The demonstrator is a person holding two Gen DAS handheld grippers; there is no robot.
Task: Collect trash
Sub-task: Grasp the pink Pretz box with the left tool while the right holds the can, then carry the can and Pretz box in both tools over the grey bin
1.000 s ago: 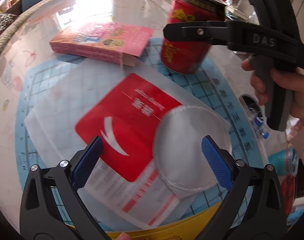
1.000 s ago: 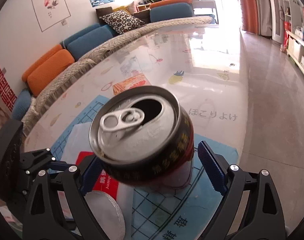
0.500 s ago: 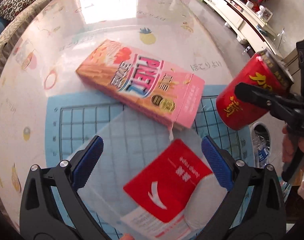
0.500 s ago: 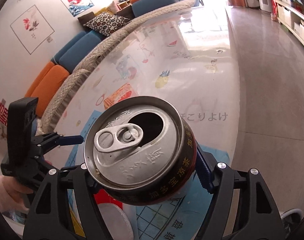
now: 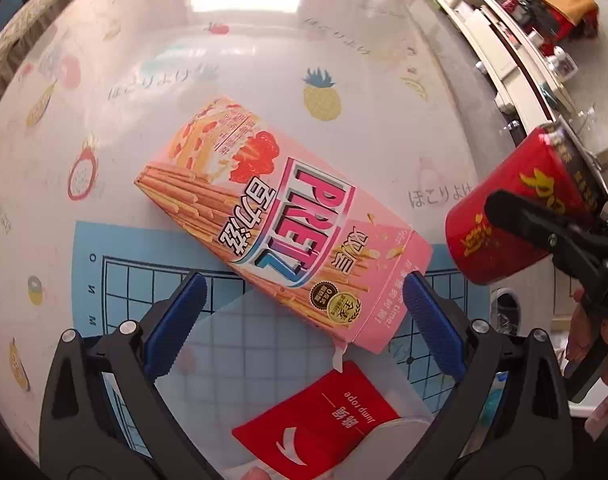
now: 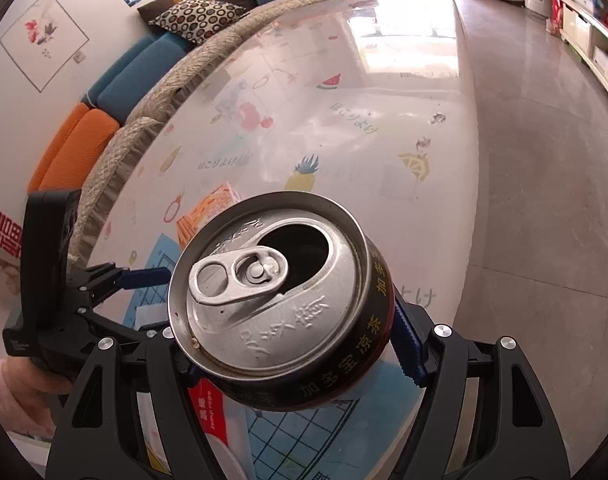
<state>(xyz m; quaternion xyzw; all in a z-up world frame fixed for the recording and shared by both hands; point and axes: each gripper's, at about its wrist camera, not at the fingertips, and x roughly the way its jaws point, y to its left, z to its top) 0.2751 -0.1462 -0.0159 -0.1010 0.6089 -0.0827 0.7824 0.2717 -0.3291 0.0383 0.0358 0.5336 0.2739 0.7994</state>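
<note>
my right hand-held gripper (image 6: pixel 296 352) is clamped on the red can (image 6: pixel 280 304), its blue pads (image 6: pixel 405 344) pressed to the sides, can tilted, opened top facing me, lifted clear of the table (image 6: pixel 343 128). in the left view that same can (image 5: pixel 519 216) hangs off to the right of my left hand-held gripper (image 5: pixel 300 320), out past the table edge. my left hand-held gripper is spread wide with nothing between its fingers (image 5: pixel 176 320), hovering over the blue grid mat (image 5: pixel 124 280). just ahead of it lies the pink snack box (image 5: pixel 284 232), flat, angled across the mat's far edge, open flap toward the right finger. below the gripper, close to me, sits a clear bag with a red jump rope card (image 5: pixel 323 420).
</note>
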